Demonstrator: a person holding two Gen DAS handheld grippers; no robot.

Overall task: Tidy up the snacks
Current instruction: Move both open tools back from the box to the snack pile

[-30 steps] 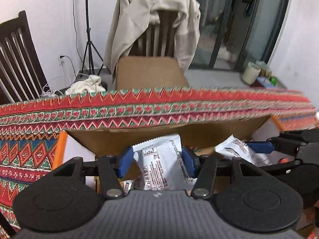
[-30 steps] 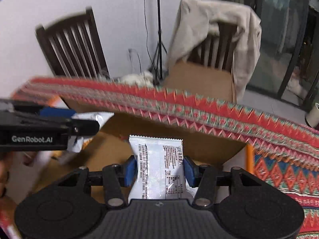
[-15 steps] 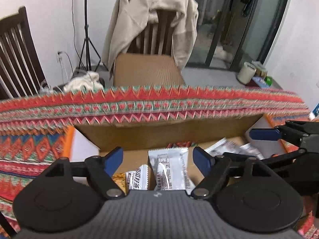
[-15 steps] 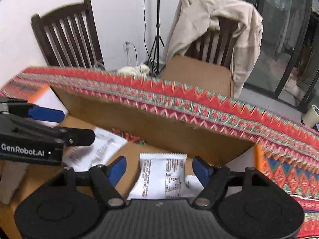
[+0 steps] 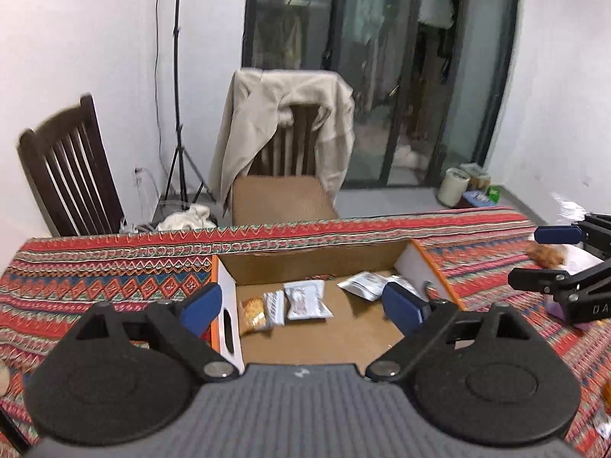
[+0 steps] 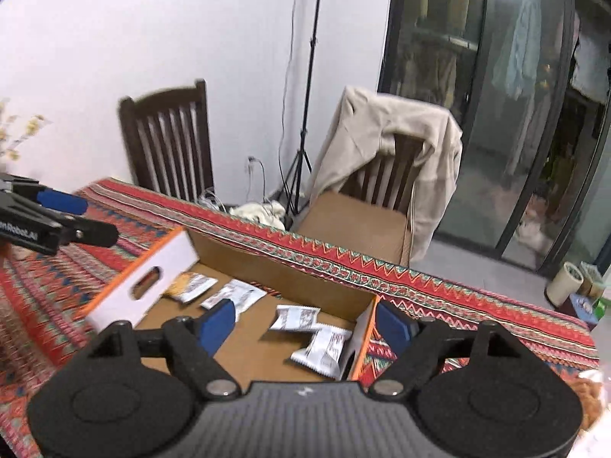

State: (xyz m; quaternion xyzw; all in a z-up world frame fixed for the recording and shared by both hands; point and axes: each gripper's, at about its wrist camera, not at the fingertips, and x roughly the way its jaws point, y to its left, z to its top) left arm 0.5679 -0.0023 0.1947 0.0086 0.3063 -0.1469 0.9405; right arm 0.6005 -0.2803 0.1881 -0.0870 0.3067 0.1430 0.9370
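An open cardboard box (image 5: pixel 324 337) with white, orange-edged end walls sits on the patterned tablecloth; it also shows in the right wrist view (image 6: pixel 244 347). Several snack packets lie inside: a silver packet (image 5: pixel 305 299) and a yellow-filled packet (image 5: pixel 252 313) at the left, silver packets (image 5: pixel 364 284) at the right (image 6: pixel 320 349). My left gripper (image 5: pixel 301 307) is open and empty, raised above the box. My right gripper (image 6: pixel 305 324) is open and empty, also above the box. Each gripper shows at the edge of the other's view (image 5: pixel 565 263) (image 6: pixel 57 217).
The tablecloth (image 5: pixel 95 278) covers the table. More snacks lie on it at the right, a brownish one (image 5: pixel 548 253) under the right gripper. Two wooden chairs (image 5: pixel 68 179) stand behind the table, one draped with a beige jacket (image 5: pixel 290 129). A tripod stands by the wall.
Both grippers opened and let their silver packets drop into the box, then rose and pulled back from it. The packets now lie on the box floor.
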